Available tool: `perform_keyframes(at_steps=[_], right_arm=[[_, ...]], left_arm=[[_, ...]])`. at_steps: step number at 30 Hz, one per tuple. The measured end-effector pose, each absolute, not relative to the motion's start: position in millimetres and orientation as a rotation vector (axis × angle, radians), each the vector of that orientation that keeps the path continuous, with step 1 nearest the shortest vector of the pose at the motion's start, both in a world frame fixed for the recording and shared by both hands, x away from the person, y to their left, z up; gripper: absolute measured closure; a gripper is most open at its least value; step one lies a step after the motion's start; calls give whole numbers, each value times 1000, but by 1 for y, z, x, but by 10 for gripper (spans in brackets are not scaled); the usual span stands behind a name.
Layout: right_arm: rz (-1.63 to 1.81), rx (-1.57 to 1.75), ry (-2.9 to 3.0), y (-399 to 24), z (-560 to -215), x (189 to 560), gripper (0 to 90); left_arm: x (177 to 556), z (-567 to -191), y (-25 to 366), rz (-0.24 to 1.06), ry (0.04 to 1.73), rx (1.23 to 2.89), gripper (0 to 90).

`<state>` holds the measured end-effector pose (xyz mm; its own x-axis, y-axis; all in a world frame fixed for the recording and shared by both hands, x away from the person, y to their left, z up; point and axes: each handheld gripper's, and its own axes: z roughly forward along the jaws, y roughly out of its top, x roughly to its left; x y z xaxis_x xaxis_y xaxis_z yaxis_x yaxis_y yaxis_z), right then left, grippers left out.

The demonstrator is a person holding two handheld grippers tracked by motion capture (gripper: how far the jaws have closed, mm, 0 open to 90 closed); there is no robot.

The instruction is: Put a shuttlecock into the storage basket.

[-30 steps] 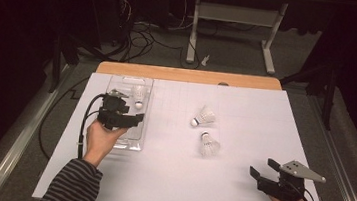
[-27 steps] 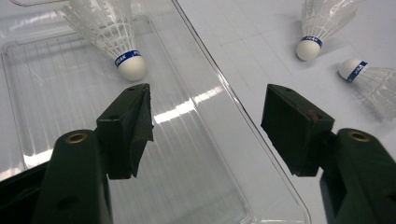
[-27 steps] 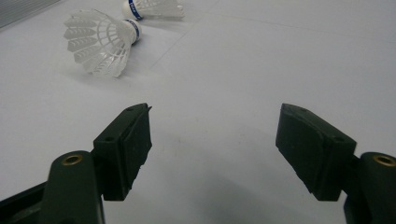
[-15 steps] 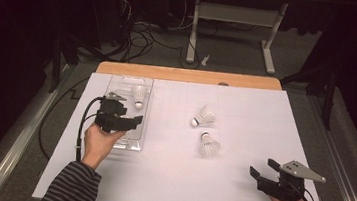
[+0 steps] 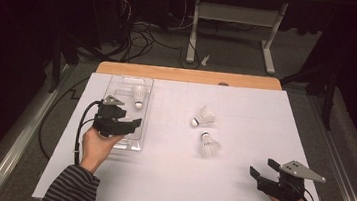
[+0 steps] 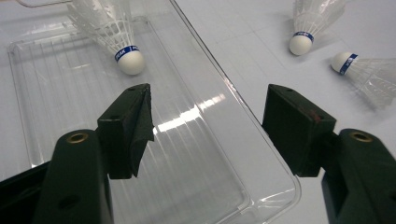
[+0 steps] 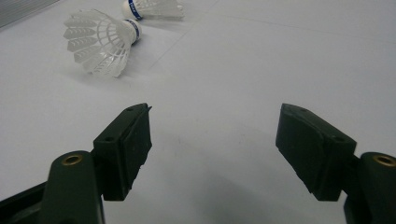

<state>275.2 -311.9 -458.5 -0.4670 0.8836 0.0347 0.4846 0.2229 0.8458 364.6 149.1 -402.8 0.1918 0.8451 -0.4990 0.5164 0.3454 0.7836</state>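
Left tool over the clear tray, right tool idle at the lower right, three shuttlecocks on the white worktop.

In the high view, the left tool (image 5: 133, 124) sits left of centre above the near half of the clear plastic tray (image 5: 144, 108), its jaws spread wide and holding nothing. One shuttlecock (image 5: 138, 95) lies in the tray's far end, at the upper left of the left gripper view, cork towards the tool and apart from it. Two more shuttlecocks lie on the white worktop (image 5: 245, 112) near the middle of the frame, one (image 5: 204, 117) just above the other (image 5: 208, 144), close together. The right tool (image 5: 263, 168) rests low at the lower right, jaws spread and empty, well apart from both.
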Motion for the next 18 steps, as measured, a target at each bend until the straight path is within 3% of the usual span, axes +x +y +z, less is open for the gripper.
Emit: perform_keyframes(at_steps=[18], right_arm=[[1156,1260,2046,-312,-459,275,273]], left_arm=[[352,-406,151,351,1429,1295,339]])
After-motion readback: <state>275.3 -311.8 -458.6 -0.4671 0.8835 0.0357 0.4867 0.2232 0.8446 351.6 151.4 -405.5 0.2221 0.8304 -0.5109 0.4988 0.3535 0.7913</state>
